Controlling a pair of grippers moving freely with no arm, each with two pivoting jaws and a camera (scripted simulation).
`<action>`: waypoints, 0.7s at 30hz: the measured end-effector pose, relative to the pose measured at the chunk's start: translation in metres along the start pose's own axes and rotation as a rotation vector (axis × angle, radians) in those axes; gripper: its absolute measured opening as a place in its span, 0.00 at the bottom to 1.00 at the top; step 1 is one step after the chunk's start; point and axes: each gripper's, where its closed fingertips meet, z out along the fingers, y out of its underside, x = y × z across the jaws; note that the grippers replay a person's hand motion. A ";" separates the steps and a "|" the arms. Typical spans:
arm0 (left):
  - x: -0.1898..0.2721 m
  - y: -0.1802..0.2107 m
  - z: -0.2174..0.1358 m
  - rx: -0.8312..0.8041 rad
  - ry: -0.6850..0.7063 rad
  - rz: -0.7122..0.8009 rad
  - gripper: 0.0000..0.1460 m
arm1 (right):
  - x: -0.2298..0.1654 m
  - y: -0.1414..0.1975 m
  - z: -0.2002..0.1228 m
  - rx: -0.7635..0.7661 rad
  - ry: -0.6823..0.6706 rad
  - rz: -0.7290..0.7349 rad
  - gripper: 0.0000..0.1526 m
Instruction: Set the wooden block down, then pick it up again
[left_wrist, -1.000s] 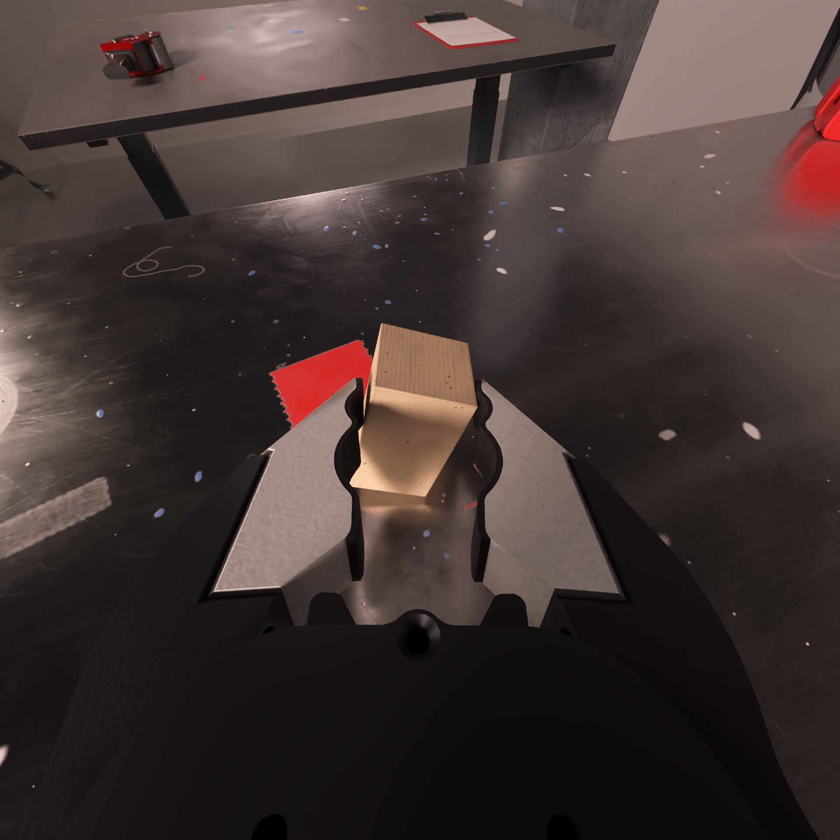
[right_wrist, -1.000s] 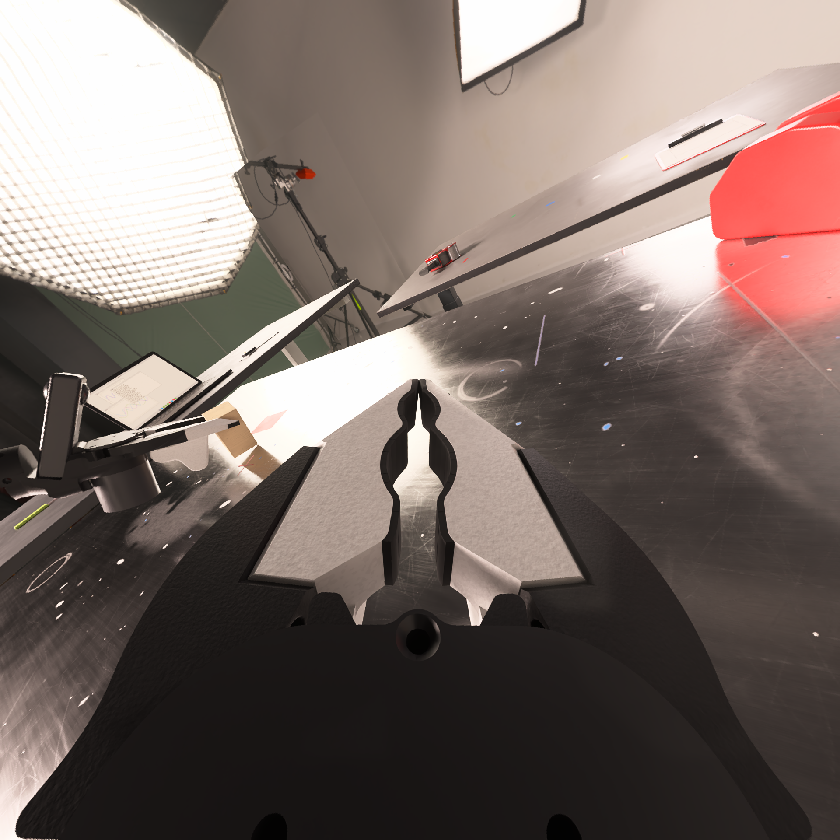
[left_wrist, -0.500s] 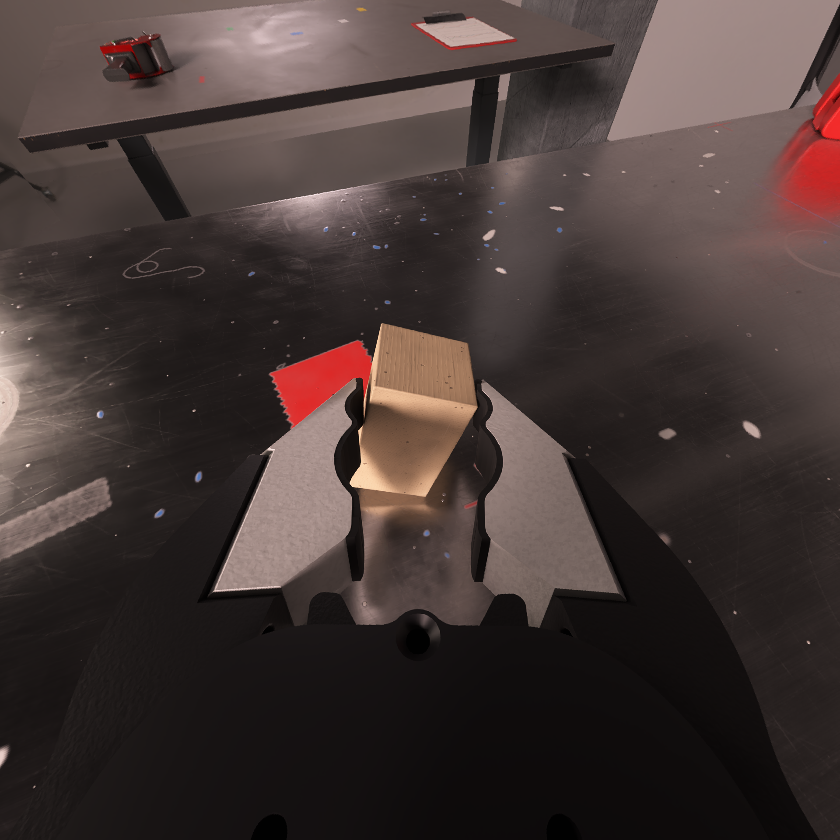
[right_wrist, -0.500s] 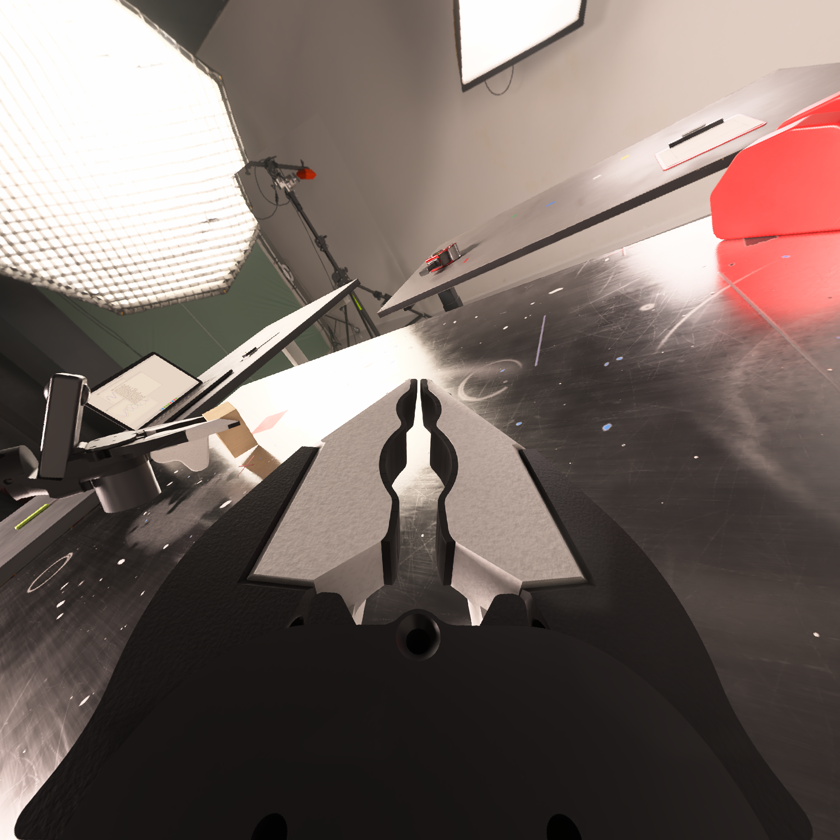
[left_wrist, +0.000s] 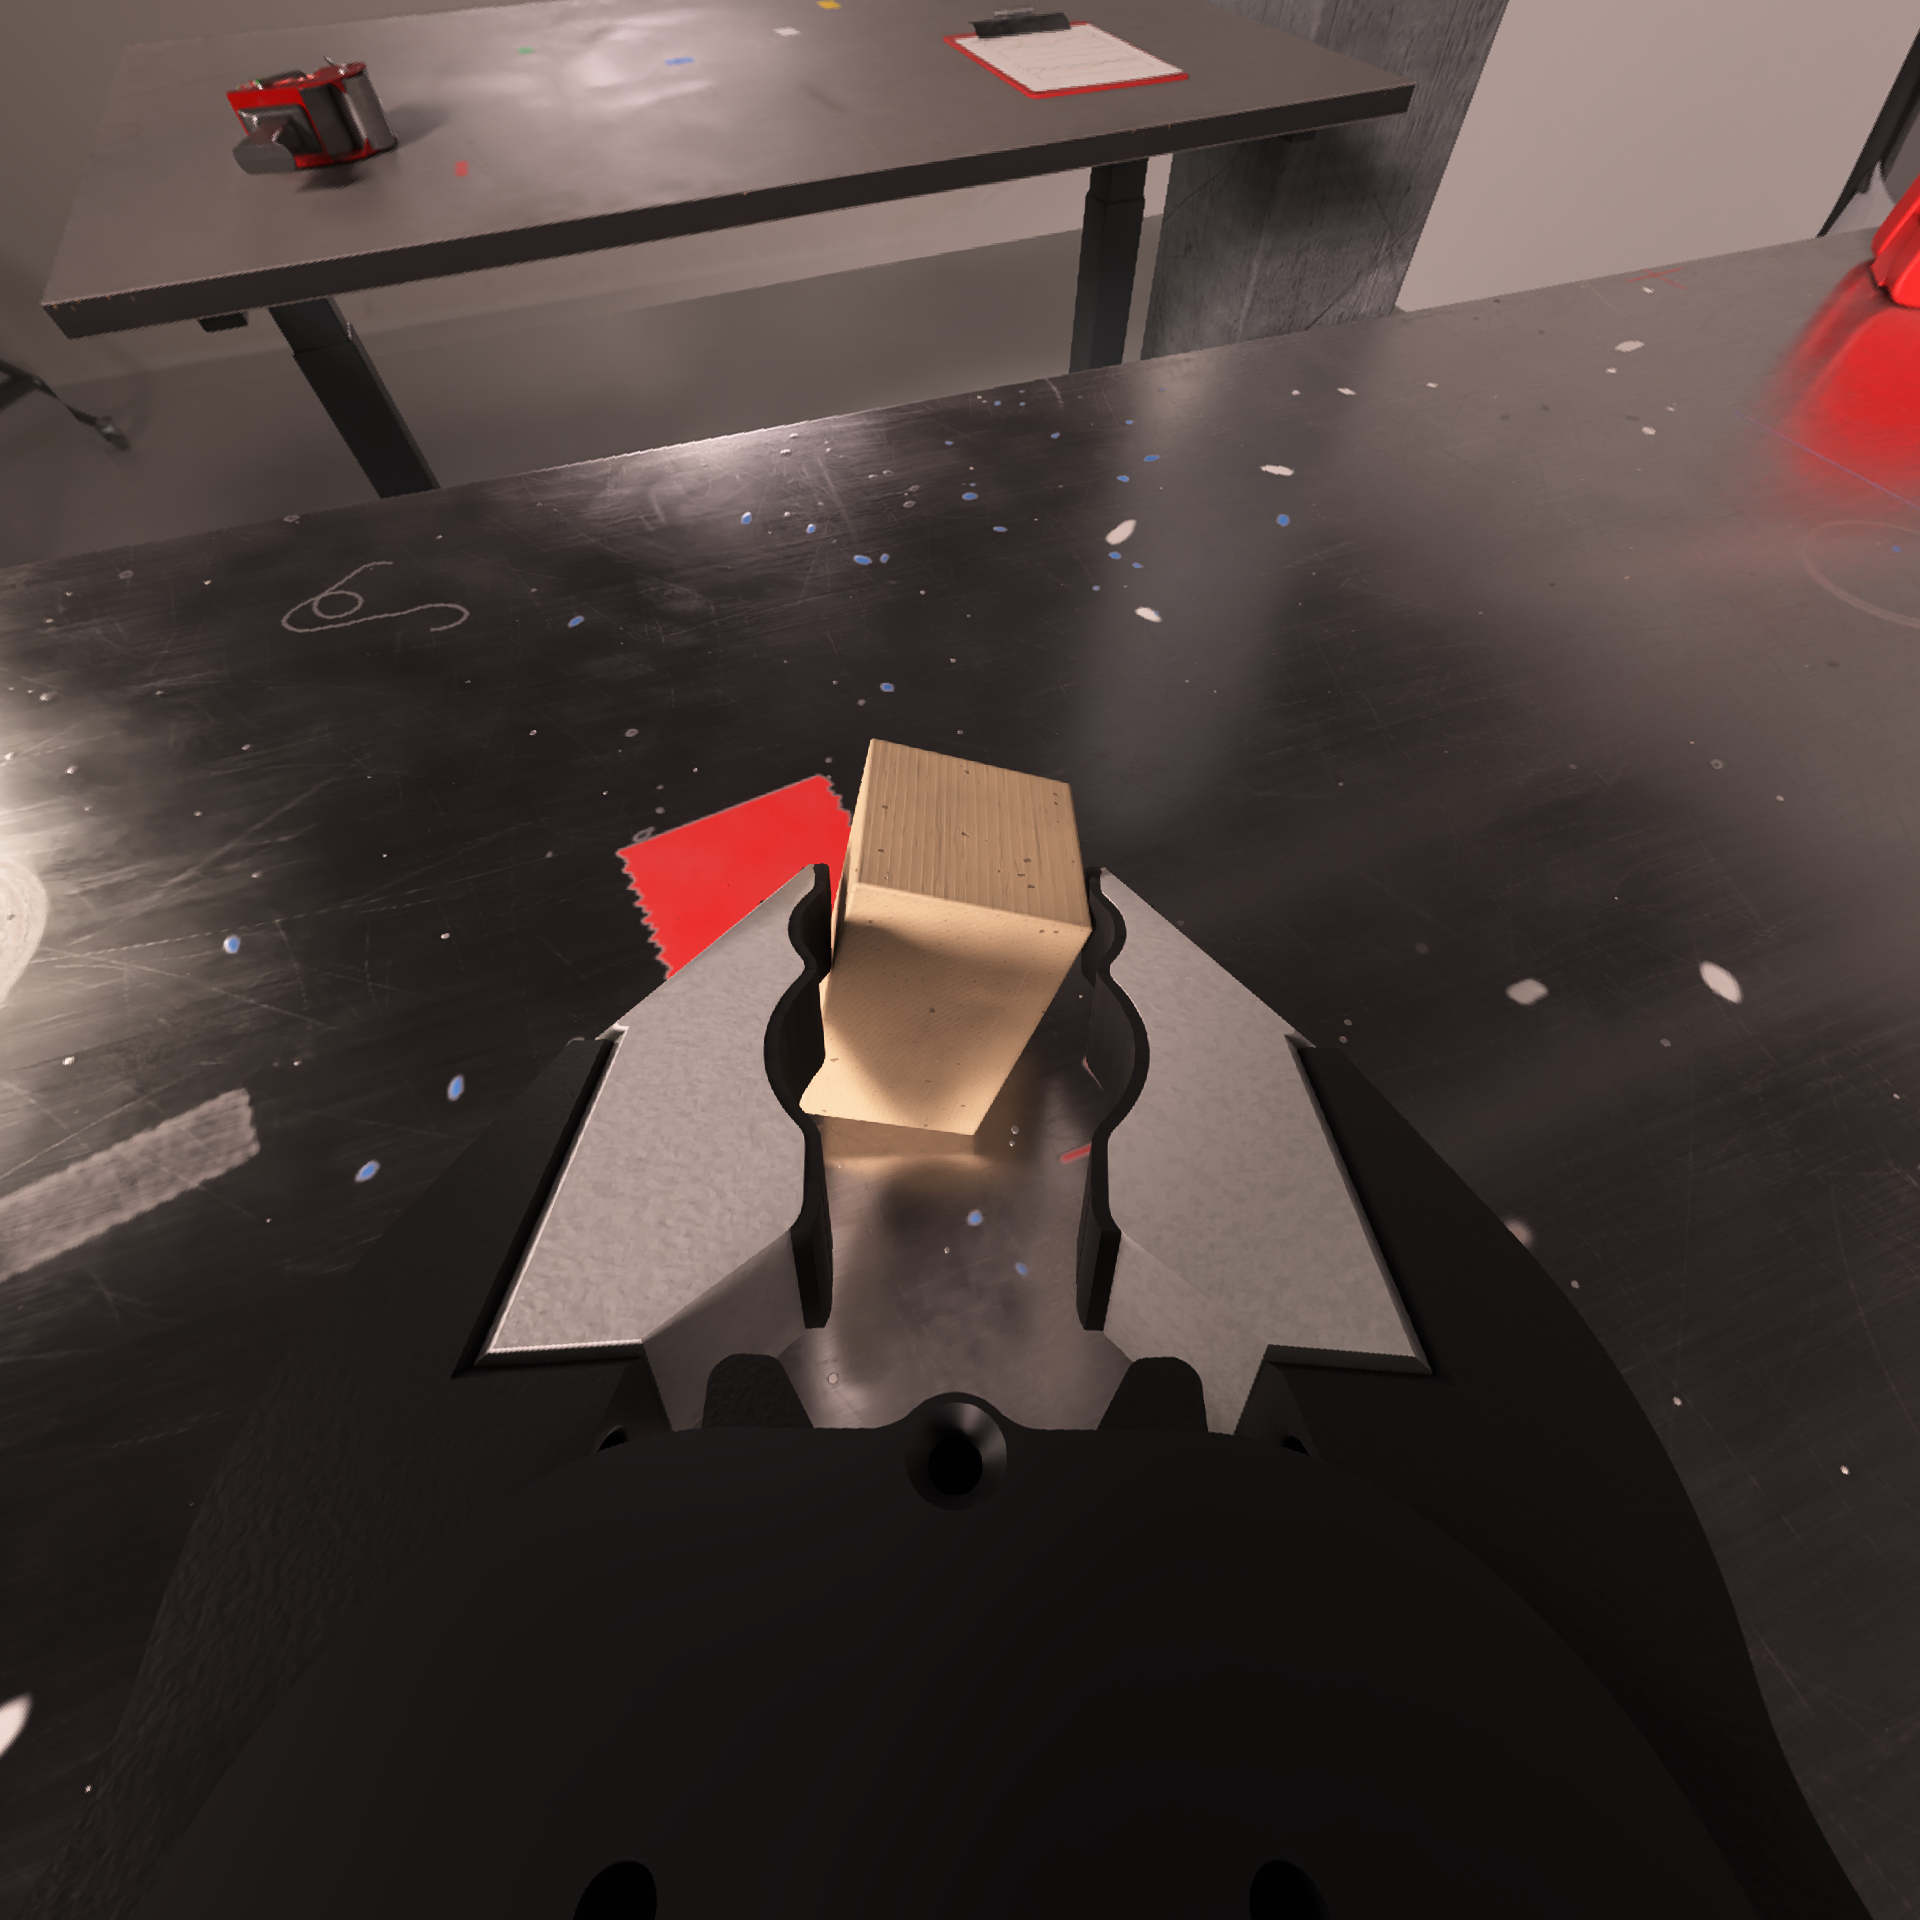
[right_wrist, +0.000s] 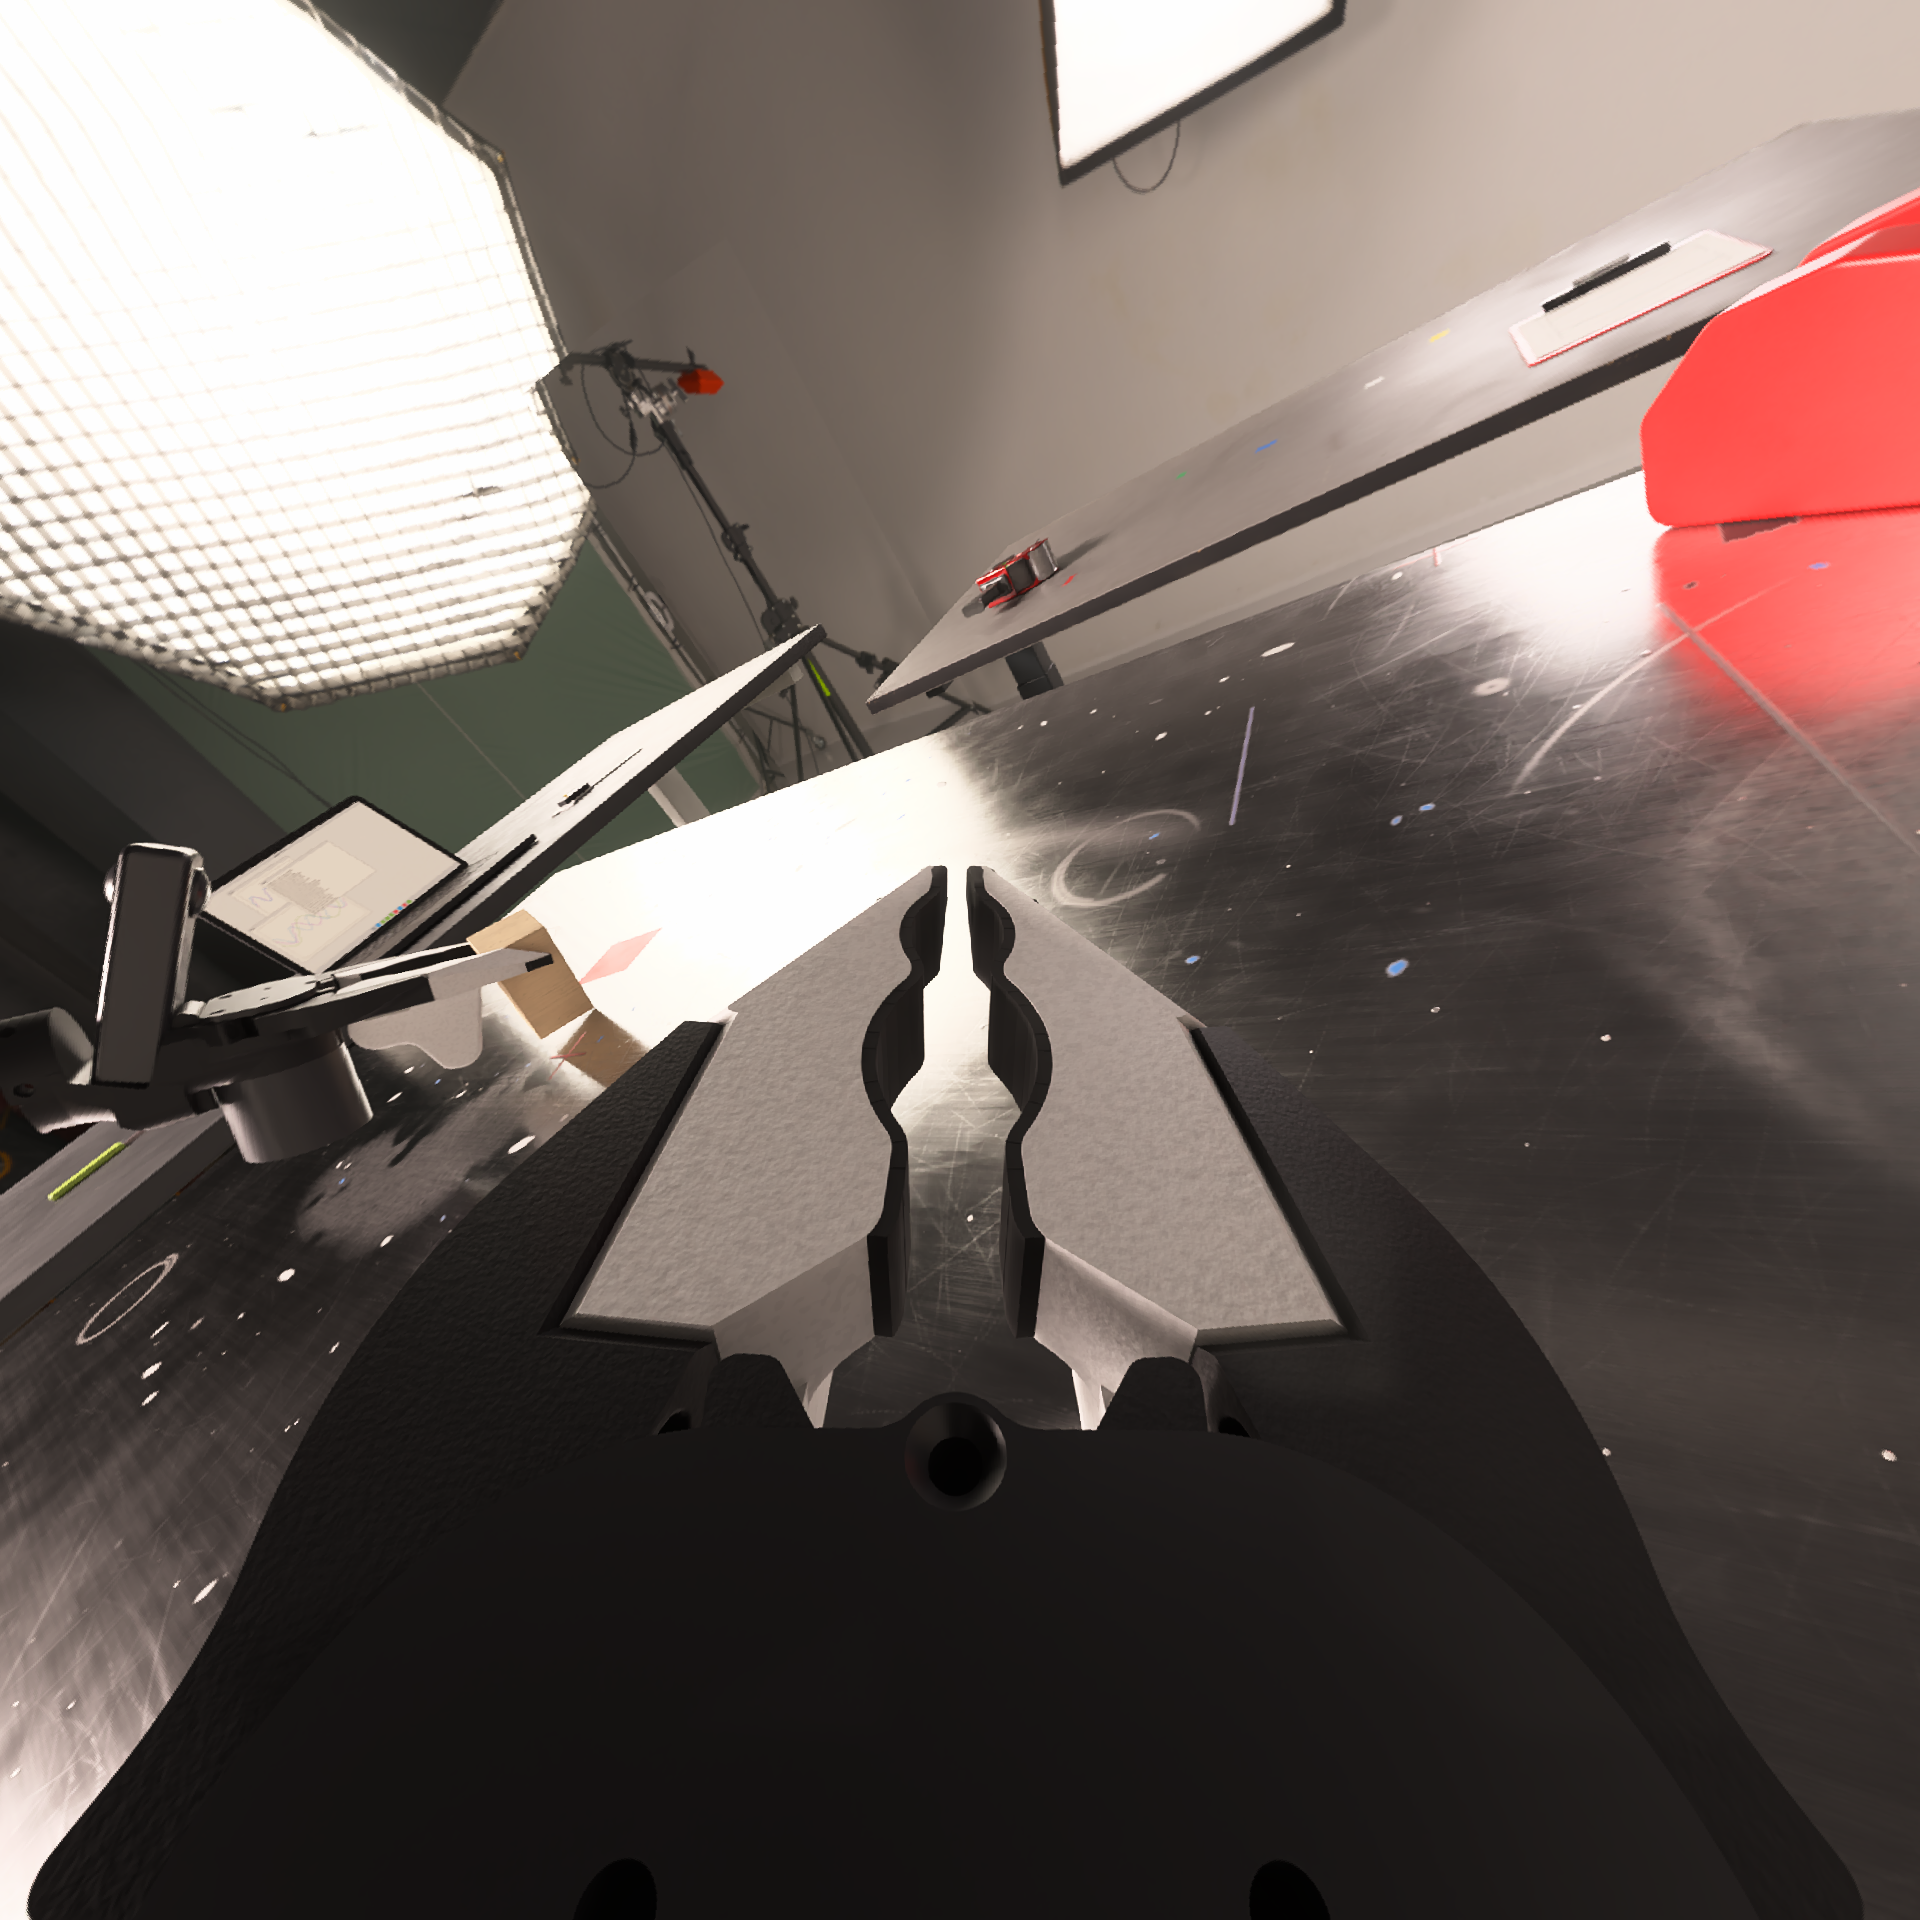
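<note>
Left gripper (left_wrist: 958, 904) clenches the wooden block (left_wrist: 951, 940) mid-frame, tilted above the table (left_wrist: 1455, 779) (right gripper (right_wrist: 957, 883) slightly parted, empty); next: lower, release.

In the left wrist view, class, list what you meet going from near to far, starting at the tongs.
Left tongs → wooden block between them → red patch on the dark table → far table's red clipboard.

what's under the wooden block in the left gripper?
Under the wooden block, held between the left gripper fingers, lies the dark table, showing its reflection. A red patch sits at its left and runs behind it. Whether the block touches the table cannot be told.
</note>
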 end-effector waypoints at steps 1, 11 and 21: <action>0.000 0.000 0.000 -0.001 -0.003 -0.001 0.33 | 0.000 0.001 0.001 -0.006 -0.004 0.004 0.03; -0.003 -0.004 -0.004 0.063 0.037 -0.077 0.33 | -0.027 -0.002 -0.012 -0.242 -0.237 -0.060 0.16; -0.003 -0.011 -0.013 0.133 0.155 -0.205 0.33 | 0.052 -0.089 0.002 -0.655 -0.018 -0.602 0.18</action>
